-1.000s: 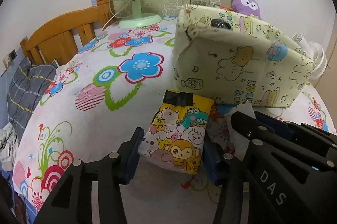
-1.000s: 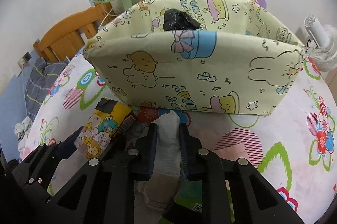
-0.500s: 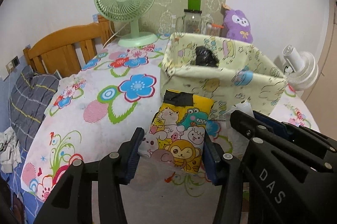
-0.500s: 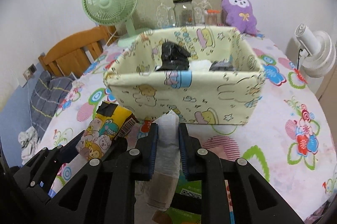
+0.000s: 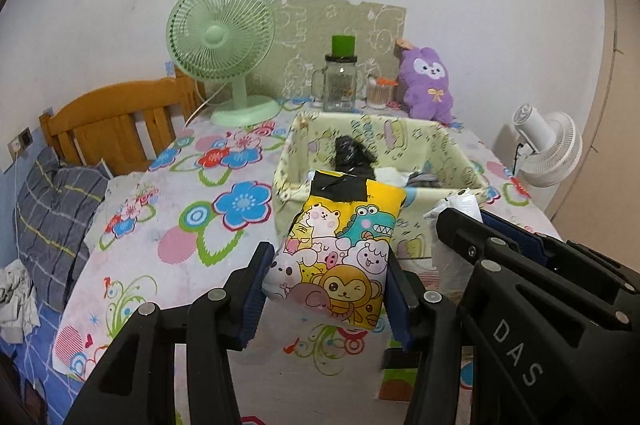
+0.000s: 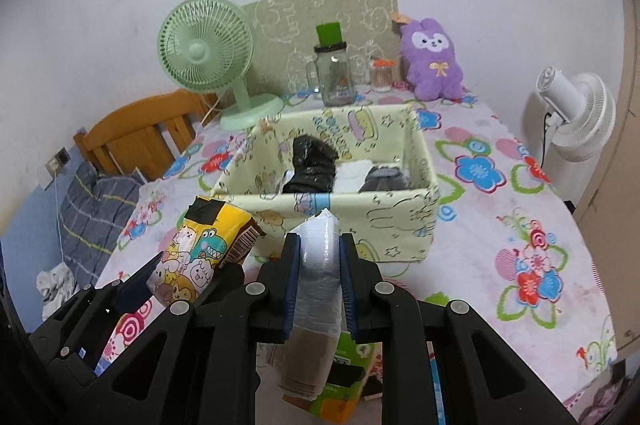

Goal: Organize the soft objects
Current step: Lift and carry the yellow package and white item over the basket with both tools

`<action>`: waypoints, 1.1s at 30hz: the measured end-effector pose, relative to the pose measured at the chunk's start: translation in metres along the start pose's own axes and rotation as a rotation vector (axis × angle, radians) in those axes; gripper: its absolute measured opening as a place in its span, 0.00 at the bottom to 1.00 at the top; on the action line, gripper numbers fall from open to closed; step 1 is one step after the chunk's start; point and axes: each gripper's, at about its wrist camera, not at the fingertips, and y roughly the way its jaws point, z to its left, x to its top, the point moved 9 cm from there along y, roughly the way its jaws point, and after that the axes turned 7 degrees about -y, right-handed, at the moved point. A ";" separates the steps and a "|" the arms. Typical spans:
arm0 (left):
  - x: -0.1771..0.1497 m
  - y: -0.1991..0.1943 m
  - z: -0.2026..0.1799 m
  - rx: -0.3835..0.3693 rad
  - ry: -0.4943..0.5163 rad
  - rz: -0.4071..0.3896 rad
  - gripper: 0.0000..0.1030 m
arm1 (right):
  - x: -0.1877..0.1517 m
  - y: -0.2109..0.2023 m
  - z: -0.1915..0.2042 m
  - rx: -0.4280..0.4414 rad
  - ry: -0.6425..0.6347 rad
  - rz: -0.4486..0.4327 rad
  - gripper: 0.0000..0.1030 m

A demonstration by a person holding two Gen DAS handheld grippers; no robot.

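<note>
Left wrist view: left gripper [image 5: 326,287] clamps the cartoon-print pack [image 5: 340,249] across its short sides, long axis running up and away toward the fabric bin [image 5: 286,181]. The bin sits straight ahead and below, its open top just past the pack's black-taped end. Right wrist view: right gripper [image 6: 320,279] pinches the clear-wrapped roll [image 6: 318,265] narrowly, long axis along the fingers, tip aimed at the bin's near wall [image 6: 400,213]. Black and white items already lie inside. Both loads hang just short of the rim; neither hand looks clearly nearer.
</note>
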 end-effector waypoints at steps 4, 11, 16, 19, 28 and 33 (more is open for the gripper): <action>0.009 -0.012 -0.007 -0.007 0.012 -0.020 0.51 | 0.008 -0.015 -0.004 -0.007 0.008 -0.026 0.22; 0.025 -0.030 -0.021 -0.030 0.018 -0.057 0.51 | 0.025 -0.042 -0.011 -0.020 0.006 -0.076 0.22; 0.033 -0.039 -0.030 -0.045 0.009 -0.063 0.51 | 0.035 -0.055 -0.017 -0.029 0.007 -0.103 0.22; 0.037 -0.042 -0.034 -0.048 0.011 -0.069 0.51 | 0.040 -0.062 -0.019 -0.027 0.003 -0.116 0.22; 0.051 -0.038 -0.043 -0.052 0.007 -0.078 0.51 | 0.055 -0.065 -0.026 -0.020 0.004 -0.133 0.22; 0.059 -0.030 -0.046 -0.047 0.002 -0.081 0.51 | 0.064 -0.059 -0.030 -0.008 0.000 -0.146 0.22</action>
